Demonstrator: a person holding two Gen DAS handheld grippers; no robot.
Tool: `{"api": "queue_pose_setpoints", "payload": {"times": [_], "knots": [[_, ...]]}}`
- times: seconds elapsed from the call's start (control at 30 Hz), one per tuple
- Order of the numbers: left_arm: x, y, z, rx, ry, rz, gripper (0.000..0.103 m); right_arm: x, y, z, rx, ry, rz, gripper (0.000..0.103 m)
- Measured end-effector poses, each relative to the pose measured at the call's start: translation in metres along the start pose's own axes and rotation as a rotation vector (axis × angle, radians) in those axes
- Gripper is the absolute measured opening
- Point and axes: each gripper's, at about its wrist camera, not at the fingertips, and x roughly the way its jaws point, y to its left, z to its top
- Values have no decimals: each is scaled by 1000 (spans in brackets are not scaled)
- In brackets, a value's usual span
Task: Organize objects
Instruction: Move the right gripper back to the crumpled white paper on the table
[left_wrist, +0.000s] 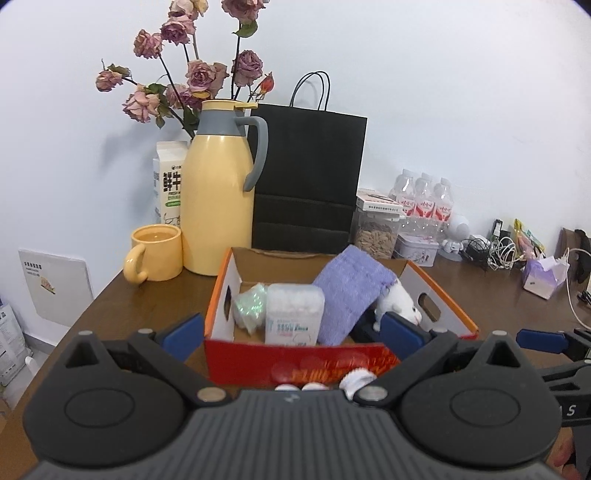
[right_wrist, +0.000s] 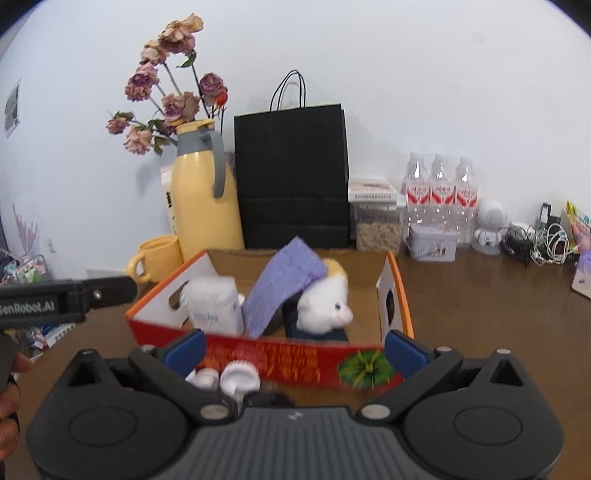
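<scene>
I have both tongs over a brown wood-grain table (left_wrist: 122, 295), facing an open cardboard box (right_wrist: 397, 295) with a glossy red front wall, white side walls with cut-out handle slots and orange edging.

My left gripper (left_wrist: 291, 332) has its blue-padded jaws spread wide: one pad sits outside the box's left wall, the other reaches over the front edge beside the toy, and neither presses on anything I can see. My right gripper (right_wrist: 293, 349) is just as wide apart, its pads flanking the red front wall, nothing pinched between them.

Inside the box stand a clear rectangular plastic tub of cotton swabs (left_wrist: 294, 314), an iridescent crinkled bundle (left_wrist: 251, 304) to its left, a ribbed lavender cloth (left_wrist: 347, 291) leaning tilted, and a fluffy white plush toy (right_wrist: 325, 306) lying against the cloth on something dark.

In front of the box, just under my grippers, lie a few small round white caps (right_wrist: 240, 376), one with a ridged rim.

Behind the box stand a smooth yellow thermos jug (left_wrist: 216, 195) with a grey handle, a matching glazed yellow mug (left_wrist: 155, 253), a milk carton (left_wrist: 168, 184), dried roses (left_wrist: 199, 74), a matte black paper bag (left_wrist: 308, 177), a clear canister of seeds (left_wrist: 375, 236), a small tin (left_wrist: 417, 249), shrink-wrapped water bottles (right_wrist: 439, 195) and tangled cables (right_wrist: 535, 243)
</scene>
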Motion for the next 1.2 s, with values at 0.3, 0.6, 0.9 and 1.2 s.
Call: {"api": "queue_pose_setpoints", "payload": {"times": [0.3, 0.6, 0.9, 1.2], "knots": [[-20, 13, -40, 0, 50, 36, 103, -18, -4, -42, 9, 67, -10, 103], [-19, 22, -72, -8, 126, 58, 103, -10, -11, -83, 19, 185, 8, 103], [-15, 29, -74, -24, 133, 34, 103, 8, 3, -88, -84, 249, 60, 103], [-16, 42, -78, -46, 144, 59, 103, 41, 10, -78, -282, 332, 182, 103]]}}
